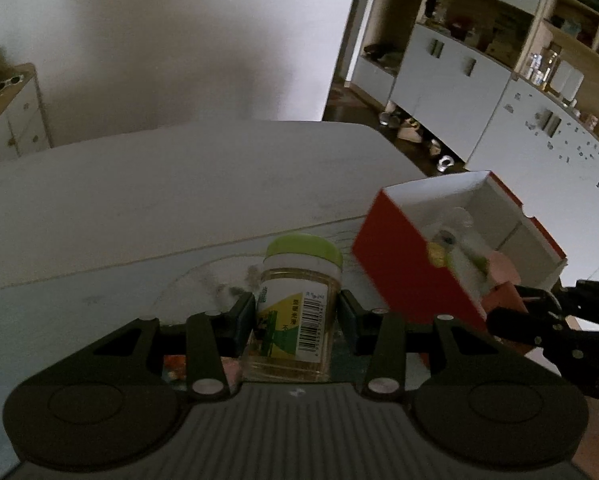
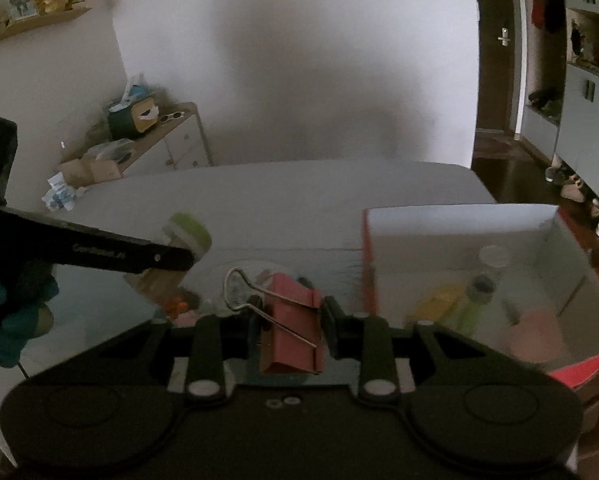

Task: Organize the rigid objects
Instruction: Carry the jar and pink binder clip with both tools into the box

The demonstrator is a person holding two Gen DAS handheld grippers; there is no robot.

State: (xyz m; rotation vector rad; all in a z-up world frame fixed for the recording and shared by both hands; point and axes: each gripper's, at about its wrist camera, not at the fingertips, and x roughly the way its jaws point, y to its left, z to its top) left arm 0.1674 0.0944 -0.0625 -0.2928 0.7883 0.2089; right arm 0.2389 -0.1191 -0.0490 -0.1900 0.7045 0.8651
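Left gripper (image 1: pixel 297 318): closing on the jar (image 1: pixel 295 312), pads meeting the labelled wall at mid-height, left pad touching, right pad at most a sliver off.
Jar: standing slightly tilted between the fingers, green lid (image 1: pixel 304 249) on top, clear wall with pale yellowish contents; sitting at or just above the glass tabletop (image 1: pixel 99 300), contact with it hidden by the gripper body.
Jar handling: judging rigid and moderately heavy, smooth wall likely slippery, breakable if glass; gripping best across the paper label below the lid, not on the lid itself.
Right gripper (image 2: pixel 291 320): clamping the red binder clip (image 2: pixel 293 330) across its folded body, wire handles (image 2: pixel 239 286) sticking out to the left.
Clip handling: judging light, stiff, springy; holding by the flat sides, as here, keeping the handles free.
Red box (image 2: pixel 459 240): lying open just right of both grippers, white interior already holding several small items, blurred.
Next step, as judged: carrying clip and jar over the box wall and lowering gently.
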